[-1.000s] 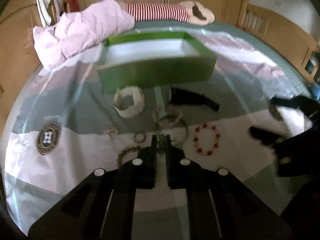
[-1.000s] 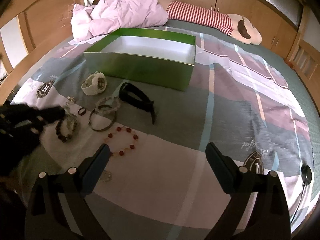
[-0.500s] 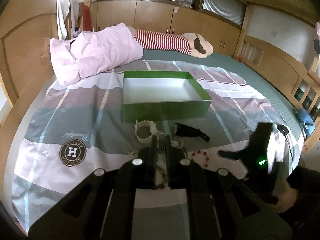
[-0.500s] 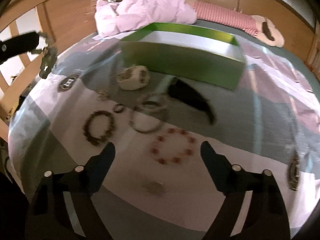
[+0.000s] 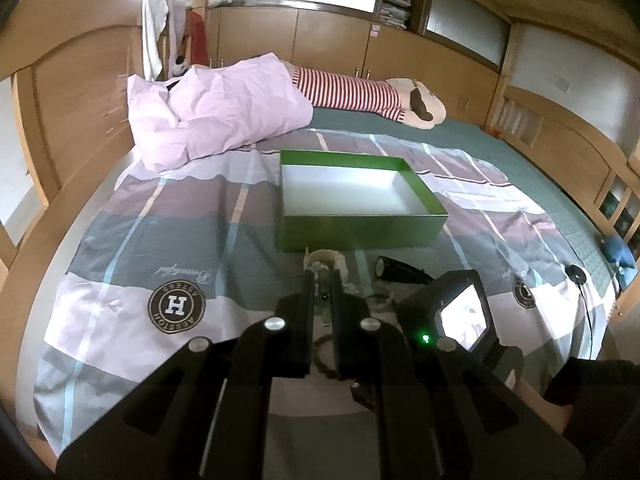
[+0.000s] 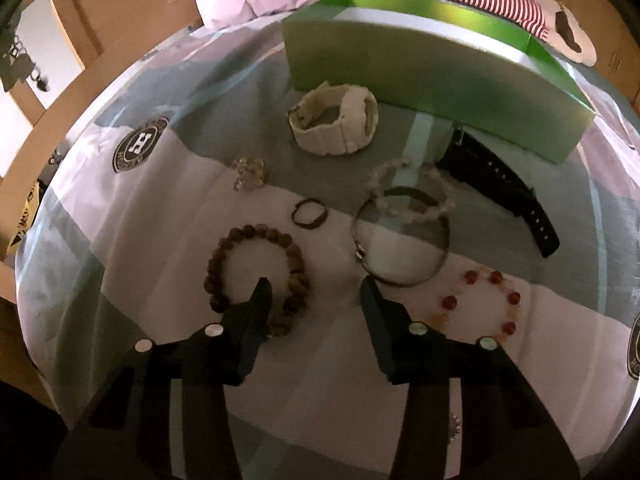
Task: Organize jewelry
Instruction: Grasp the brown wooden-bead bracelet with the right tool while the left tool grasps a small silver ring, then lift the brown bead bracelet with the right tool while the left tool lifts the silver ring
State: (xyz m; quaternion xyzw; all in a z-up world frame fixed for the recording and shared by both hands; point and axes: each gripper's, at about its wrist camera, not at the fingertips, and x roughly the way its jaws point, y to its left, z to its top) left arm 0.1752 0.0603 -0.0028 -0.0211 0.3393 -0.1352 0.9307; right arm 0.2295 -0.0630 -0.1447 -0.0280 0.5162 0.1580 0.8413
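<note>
1. Evidently the left tongs (image 5: 322, 280) are pinching a small metal chain piece (image 5: 323, 285), raised above the bed; the green box (image 5: 362, 236) lies straight ahead.
2. Right tongs (image 6: 314, 288), spread, straddle the near-right arc of the brown bead bracelet (image 6: 256, 276).

A glossy green cardboard box (image 6: 436, 76) is seen on a matt cloth bedspread (image 6: 168, 216) — wooden beads (image 6: 256, 276), a thin metal bangle (image 6: 402, 242).
</note>
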